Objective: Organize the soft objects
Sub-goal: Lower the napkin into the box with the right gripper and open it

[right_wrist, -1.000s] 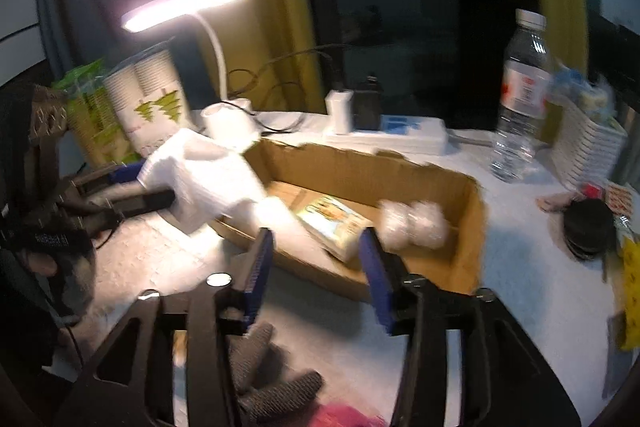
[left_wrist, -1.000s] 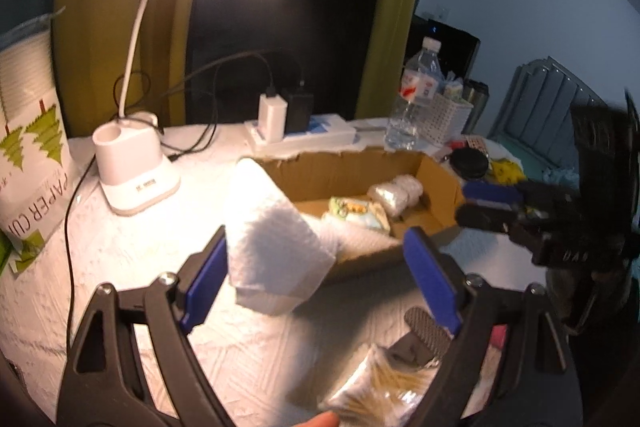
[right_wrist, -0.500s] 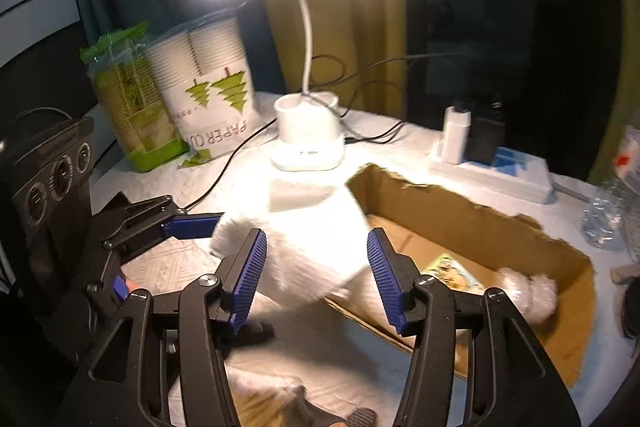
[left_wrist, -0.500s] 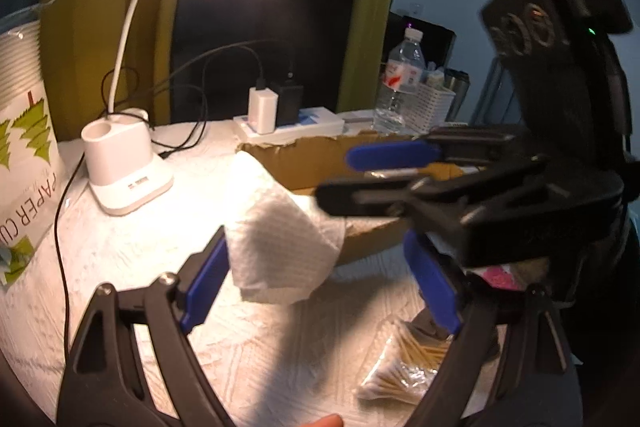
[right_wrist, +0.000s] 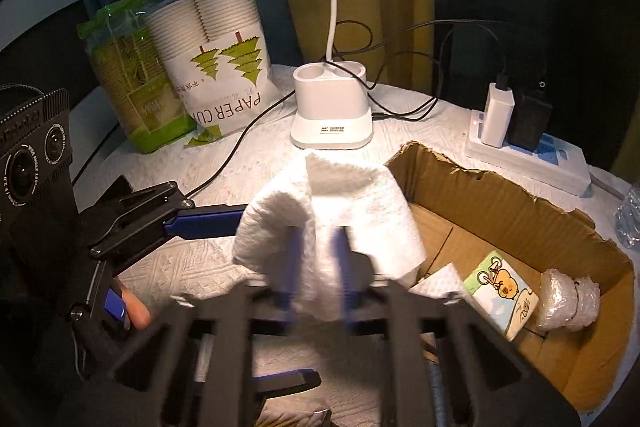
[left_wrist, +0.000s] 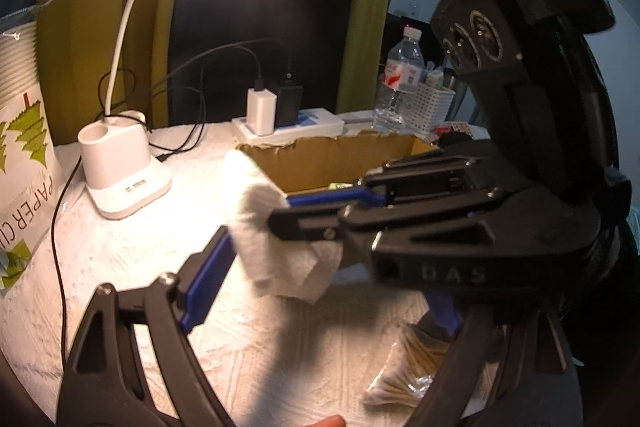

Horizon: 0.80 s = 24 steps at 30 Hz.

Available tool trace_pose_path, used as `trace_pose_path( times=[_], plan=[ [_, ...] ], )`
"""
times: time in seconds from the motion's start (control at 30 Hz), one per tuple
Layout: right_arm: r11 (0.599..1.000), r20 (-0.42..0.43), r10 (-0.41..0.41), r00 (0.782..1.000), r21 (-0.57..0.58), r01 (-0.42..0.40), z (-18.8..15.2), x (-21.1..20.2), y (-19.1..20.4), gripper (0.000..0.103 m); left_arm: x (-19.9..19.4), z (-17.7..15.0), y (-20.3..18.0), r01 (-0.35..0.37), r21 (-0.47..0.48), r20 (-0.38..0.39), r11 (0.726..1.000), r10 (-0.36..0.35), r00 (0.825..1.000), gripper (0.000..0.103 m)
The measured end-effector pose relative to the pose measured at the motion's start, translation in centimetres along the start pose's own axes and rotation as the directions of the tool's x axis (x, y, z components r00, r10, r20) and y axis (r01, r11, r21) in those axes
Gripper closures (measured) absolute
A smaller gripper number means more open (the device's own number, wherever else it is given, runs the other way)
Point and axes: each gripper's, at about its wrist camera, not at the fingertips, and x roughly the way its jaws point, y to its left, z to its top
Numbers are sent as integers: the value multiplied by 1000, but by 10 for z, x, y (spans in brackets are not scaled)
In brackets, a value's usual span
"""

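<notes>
A white paper towel (right_wrist: 332,211) hangs in the air beside the left corner of an open cardboard box (right_wrist: 520,203). My right gripper (right_wrist: 316,267) is shut on the towel's lower part. In the left wrist view the towel (left_wrist: 272,243) lies against the left finger of my left gripper (left_wrist: 320,275), whose jaws stand wide apart; the right gripper crosses in front and hides its right finger. In the box lie a tissue pack (right_wrist: 500,291) and a bubble-wrap bundle (right_wrist: 568,299).
A lit desk lamp (right_wrist: 332,115) stands behind the towel. Paper cup packs (right_wrist: 216,67) stand at the back left, a power strip with chargers (right_wrist: 520,147) at the back right. A water bottle (left_wrist: 398,79) and white basket (left_wrist: 434,107) stand behind the box. A bag of cotton swabs (left_wrist: 412,375) lies near me.
My right gripper swung left from the box, closed in on the towel and shut on it. The left gripper stays open beside the towel.
</notes>
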Motion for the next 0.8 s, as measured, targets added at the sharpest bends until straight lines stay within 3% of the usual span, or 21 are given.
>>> trace_pose_path(
  times=[0.17, 0.37, 0.53, 0.7, 0.8],
  plan=[
    [1000, 33, -22, 999, 9, 22, 0, -11, -5, 98, -1, 3, 0, -23, -6, 1, 1000, 23, 1000, 17],
    [993, 46, -106, 993, 62, 103, -4, -24, -30, 98, 0, 5, 5, -67, -30, -9, 997, 66, 998, 17],
    [979, -5, -171, 985, 108, 170, -13, -11, -52, 98, 2, 6, 13, -100, -65, -19, 993, 99, 995, 17],
    [975, -80, -190, 978, 105, 198, -25, 14, -58, 98, 6, 5, 18, -142, -85, -44, 986, 138, 989, 17],
    [974, -83, -193, 978, 108, 201, -27, 15, -59, 97, 8, 4, 23, -165, -103, -60, 981, 160, 985, 17]
  ],
)
